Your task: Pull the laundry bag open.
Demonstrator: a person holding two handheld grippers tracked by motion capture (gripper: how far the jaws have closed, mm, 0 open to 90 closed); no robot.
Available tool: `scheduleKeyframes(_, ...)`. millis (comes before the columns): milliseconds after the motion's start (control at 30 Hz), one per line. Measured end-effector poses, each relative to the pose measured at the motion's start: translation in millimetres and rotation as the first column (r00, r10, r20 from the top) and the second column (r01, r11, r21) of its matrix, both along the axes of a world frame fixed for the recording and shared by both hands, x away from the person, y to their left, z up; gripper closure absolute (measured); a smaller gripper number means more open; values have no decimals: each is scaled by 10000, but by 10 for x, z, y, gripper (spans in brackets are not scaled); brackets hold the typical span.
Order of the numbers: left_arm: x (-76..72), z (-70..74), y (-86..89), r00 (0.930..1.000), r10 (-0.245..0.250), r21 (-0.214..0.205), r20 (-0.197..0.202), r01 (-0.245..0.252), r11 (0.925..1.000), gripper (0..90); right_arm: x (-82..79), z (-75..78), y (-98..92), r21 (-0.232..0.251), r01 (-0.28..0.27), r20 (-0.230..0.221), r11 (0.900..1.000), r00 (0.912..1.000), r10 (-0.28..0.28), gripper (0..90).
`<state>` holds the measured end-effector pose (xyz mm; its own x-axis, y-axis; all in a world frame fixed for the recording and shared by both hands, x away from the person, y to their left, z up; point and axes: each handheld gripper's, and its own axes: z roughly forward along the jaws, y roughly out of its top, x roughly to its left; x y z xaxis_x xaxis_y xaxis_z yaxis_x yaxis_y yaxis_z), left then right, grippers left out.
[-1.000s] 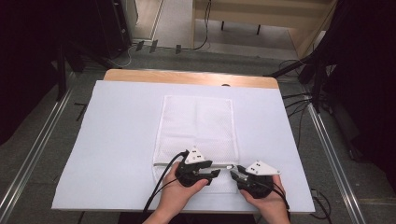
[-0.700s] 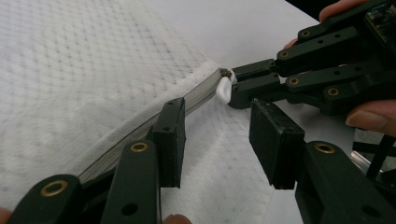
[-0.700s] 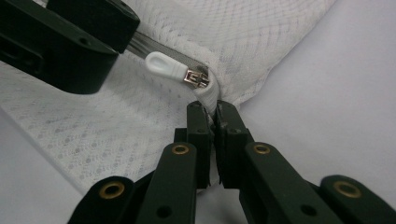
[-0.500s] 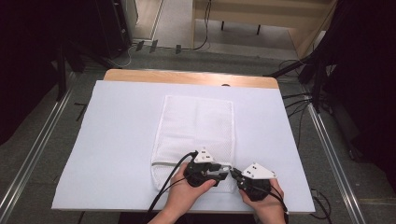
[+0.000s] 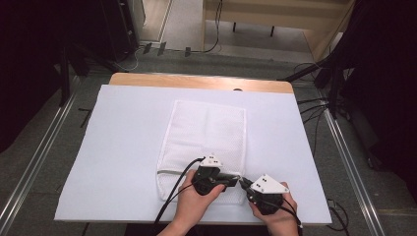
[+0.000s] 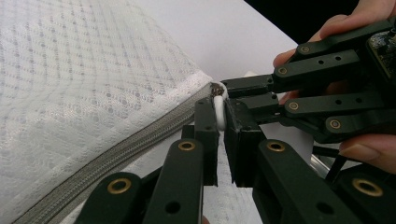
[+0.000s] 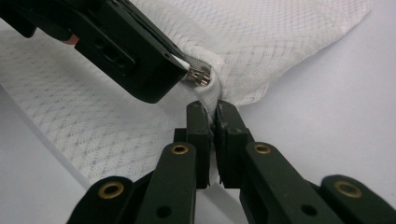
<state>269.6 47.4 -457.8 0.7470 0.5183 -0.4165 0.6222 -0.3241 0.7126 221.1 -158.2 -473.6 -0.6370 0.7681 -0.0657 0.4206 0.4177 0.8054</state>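
Drawn in since a second ago toward the near right corner of the mesh bag (image 5: 206,132), with the left gripper (image 5: 235,179) and right gripper (image 5: 244,183) now tip to tip there, and the left jaws just closed. Nipped tight on the white pull tab (image 6: 219,108) at the end of the bag's zipper (image 6: 116,154) on the left. Pinched fully shut on the bag's corner fabric (image 7: 215,95), just below the metal slider (image 7: 200,74), on the right. Lying flat and zipped in the middle of the white table cover (image 5: 123,147), zipper along the bag's near edge.

Judged as the start of unzipping. Hold the corner still with the right gripper as an anchor, low against the bag. Draw the tab with the left gripper straight along the zipper line toward the bag's near left corner, not upward, to avoid lifting the bag or slipping off the small tab. Keep the pull slow and even, and watch for mesh bunching ahead of the slider. Ease off and re-grip if the tab starts sliding between the pads.
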Motion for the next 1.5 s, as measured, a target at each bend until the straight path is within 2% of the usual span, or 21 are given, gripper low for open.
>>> scheduleKeyframes(233,-2,45,60,9999,-71,-68,-84,71,10000,875,1,58,-26,723,-63,-193,9974,9998,77,869)
scheduleKeyframes(333,-2,50,76,10000,-73,61,-26,73,10000,876,-9,78,-20,605,-87,-133,9981,9999,95,872)
scheduleKeyframes(600,10,62,119,9998,-173,-45,-30,173,9998,876,-21,126,-18,779,-118,-196,9969,9997,133,875)
scheduleKeyframes(833,26,55,139,9996,-272,62,-77,272,9996,876,-27,141,-9,651,-183,-185,9977,9996,195,876)
scheduleKeyframes(900,31,51,149,9997,-208,71,-115,208,9998,878,-29,143,-6,662,-172,-190,9977,9996,185,876)
scheduleKeyframes(933,34,48,164,10000,-5,261,-70,6,9997,878,-33,145,-2,665,-137,-181,9977,9997,149,878)
scheduleKeyframes(1067,88,10,302,9984,465,165,-311,-460,9988,878,-32,194,-72,826,135,-68,9965,9999,-130,880)
scheduleKeyframes(1133,95,1,351,9983,480,113,-335,-476,9988,878,-34,211,-123,953,178,-105,9953,9998,-169,880)
scheduleKeyframes(1300,65,1,425,9982,562,352,-189,-555,9978,877,-45,214,-127,922,153,-68,9956,9999,-147,880)
scheduleKeyframes(1500,41,-28,632,9957,899,478,-230,-887,9949,877,-38,232,-150,937,288,-117,9952,9995,-278,880)
